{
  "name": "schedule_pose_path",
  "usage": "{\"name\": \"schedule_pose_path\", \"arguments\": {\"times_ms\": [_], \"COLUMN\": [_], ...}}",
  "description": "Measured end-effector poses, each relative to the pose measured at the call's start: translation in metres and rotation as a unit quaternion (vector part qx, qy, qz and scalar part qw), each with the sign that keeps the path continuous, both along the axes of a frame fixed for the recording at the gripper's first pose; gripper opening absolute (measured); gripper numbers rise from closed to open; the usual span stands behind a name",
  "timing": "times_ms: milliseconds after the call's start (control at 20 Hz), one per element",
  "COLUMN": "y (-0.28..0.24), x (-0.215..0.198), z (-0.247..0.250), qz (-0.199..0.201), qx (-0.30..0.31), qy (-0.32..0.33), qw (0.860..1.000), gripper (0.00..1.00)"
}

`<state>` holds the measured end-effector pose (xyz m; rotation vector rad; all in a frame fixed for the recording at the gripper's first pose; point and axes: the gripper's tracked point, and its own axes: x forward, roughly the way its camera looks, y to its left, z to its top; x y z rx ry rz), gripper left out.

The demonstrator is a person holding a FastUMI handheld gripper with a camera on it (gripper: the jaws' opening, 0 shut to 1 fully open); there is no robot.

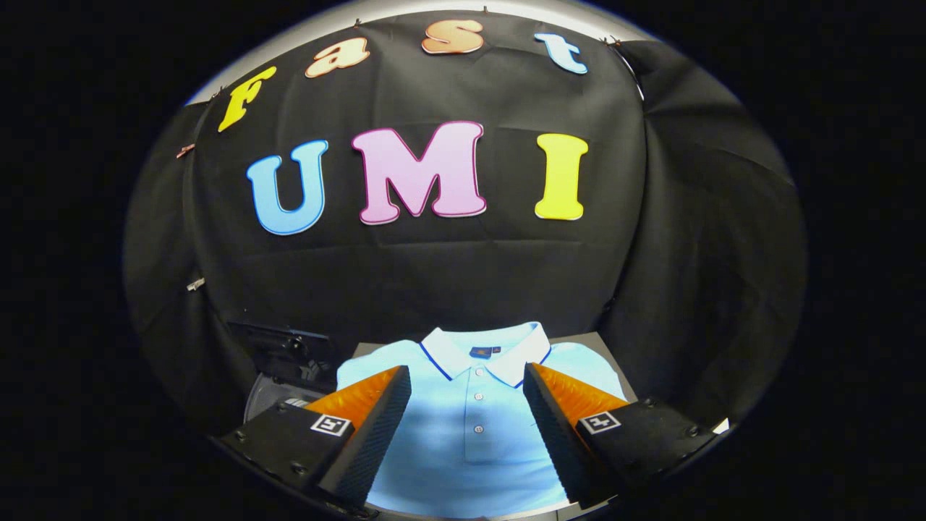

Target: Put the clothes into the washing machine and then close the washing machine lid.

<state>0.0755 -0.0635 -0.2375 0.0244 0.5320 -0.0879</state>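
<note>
A light blue polo shirt (470,441) with a white collar and a buttoned placket lies flat on a dark surface below and ahead of my fingers. My gripper (466,380) hangs above it, open, its orange and black fingers (380,405) spread to either side of the placket with nothing between them. To the left of the shirt, beyond the left finger, part of the washing machine (278,365) shows as a dark raised lid over a grey rounded opening.
The black cloth wall stands close behind the shirt and the machine. The dark surface (604,344) under the shirt ends just to the right of its sleeve.
</note>
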Motion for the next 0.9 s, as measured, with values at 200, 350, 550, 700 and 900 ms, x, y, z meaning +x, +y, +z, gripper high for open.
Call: {"name": "schedule_pose_path", "arguments": {"times_ms": [200,350,550,700,900], "y": [-0.008,-0.011,-0.014,-0.015,-0.015], "x": [0.007,0.011,0.011,0.005,0.000], "z": [-0.036,-0.056,-0.074,-0.084,-0.093], "qz": [-0.010,-0.015,-0.023,-0.028,-0.030], "qx": [0.006,0.013,0.004,0.010,0.011], "qy": [0.043,0.068,0.104,0.127,0.156], "qw": [0.999,0.997,0.994,0.991,0.987], "gripper": [0.99,0.99,0.99,0.98,0.99]}}
